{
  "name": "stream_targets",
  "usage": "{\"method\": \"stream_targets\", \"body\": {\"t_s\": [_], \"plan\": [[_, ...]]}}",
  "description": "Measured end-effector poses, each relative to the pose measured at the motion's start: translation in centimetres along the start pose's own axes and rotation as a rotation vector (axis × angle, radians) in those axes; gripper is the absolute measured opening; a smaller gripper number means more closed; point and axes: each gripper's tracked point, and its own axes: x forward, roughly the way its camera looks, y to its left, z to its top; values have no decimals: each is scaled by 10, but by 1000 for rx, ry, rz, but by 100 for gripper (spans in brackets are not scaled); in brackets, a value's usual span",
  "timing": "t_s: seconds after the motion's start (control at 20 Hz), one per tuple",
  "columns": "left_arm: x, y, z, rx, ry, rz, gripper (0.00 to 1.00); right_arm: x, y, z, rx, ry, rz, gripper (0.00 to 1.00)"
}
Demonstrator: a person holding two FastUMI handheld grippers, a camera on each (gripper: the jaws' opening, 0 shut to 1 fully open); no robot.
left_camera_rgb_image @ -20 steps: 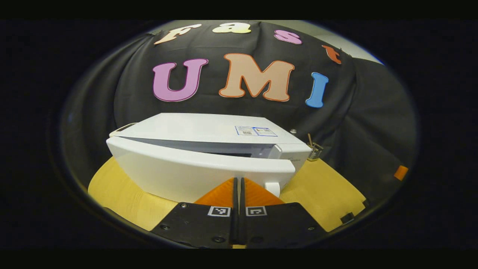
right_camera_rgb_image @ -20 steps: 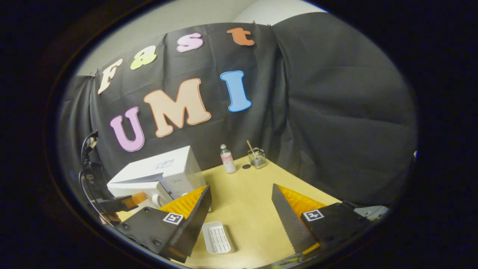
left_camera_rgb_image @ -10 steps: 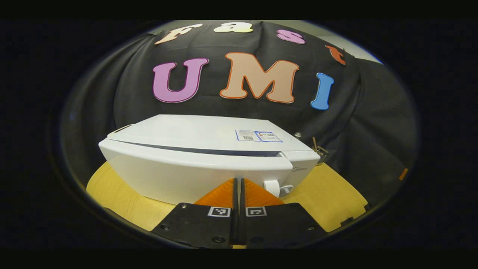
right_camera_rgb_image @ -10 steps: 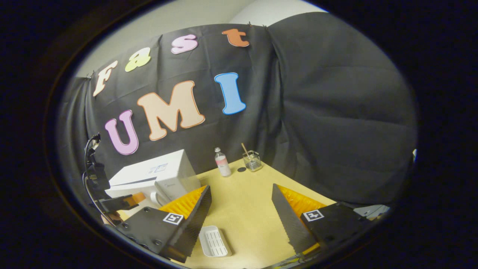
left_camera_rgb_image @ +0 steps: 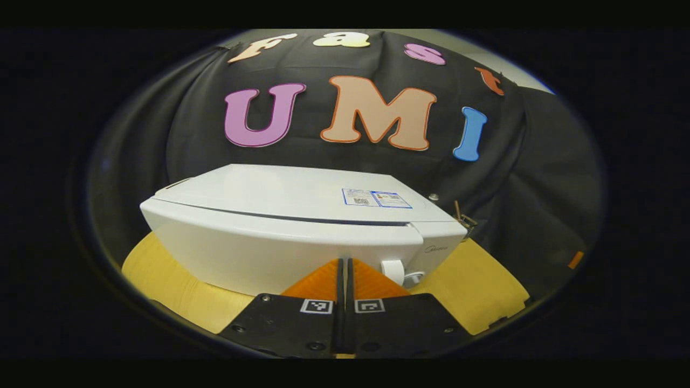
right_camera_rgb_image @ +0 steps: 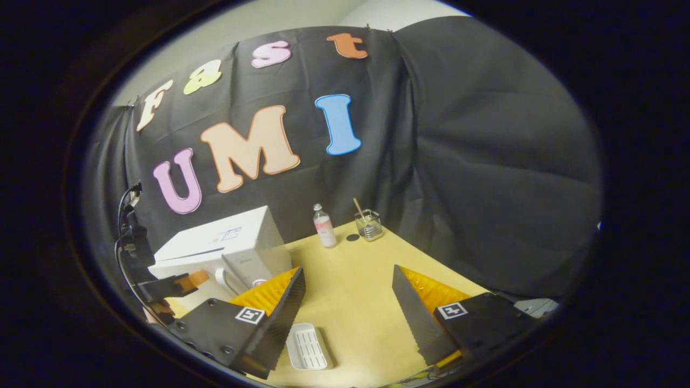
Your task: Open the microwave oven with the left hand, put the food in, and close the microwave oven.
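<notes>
The microwave oven is white, glossy, its door nearly flush with the body, a thin dark seam along the top edge; it sits on the yellow table; the left gripper, fingers pressed together, seems to touch the door front; right of the oven, the right gripper hangs with fingers spread, above a white tray.

Left gripper view faces the microwave oven closely; right gripper view, higher and farther, shows it at 9 o'clock.
</notes>
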Motion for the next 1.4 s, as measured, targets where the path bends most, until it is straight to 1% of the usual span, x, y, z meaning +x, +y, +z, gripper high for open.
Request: {"method": "stream_targets", "body": {"t_s": [0.05,0.15,0.2,0.25,0.3,0.4,0.45,0.5,0.7,0.75,0.8,0.85,1.0,1.4], "plan": [[0,1,0,-1,0,2,0,1,2,-1,-8,3,4,92],[0,1,-1,-4,0,1,3,3,4,0,-20,5,11,91],[0,1,0,-7,-1,-1,0,4,4,-1,-25,6,12,91],[0,1,-1,-11,-1,-3,2,3,5,0,-27,7,14,91],[1,0,0,-14,-4,-4,0,4,5,-1,-29,9,15,91],[2,1,0,-14,-5,0,2,5,5,-1,-28,13,15,91],[1,1,0,-13,-3,2,0,5,4,-2,-29,14,14,91],[2,2,0,-16,-4,6,1,5,4,-2,-31,14,13,92],[2,2,1,-46,-16,4,0,5,5,-1,-37,8,13,91],[5,1,3,-48,-26,-2,0,4,5,0,-38,8,15,91],[9,5,9,-28,-33,12,1,4,5,0,-41,8,17,91],[8,6,2,-45,-7,21,4,3,5,1,-46,7,19,91],[7,5,4,-45,-16,18,0,2,5,1,-52,2,26,92],[8,5,3,-51,-22,21,1,-3,-1,6,-52,-2,42,92]]}}
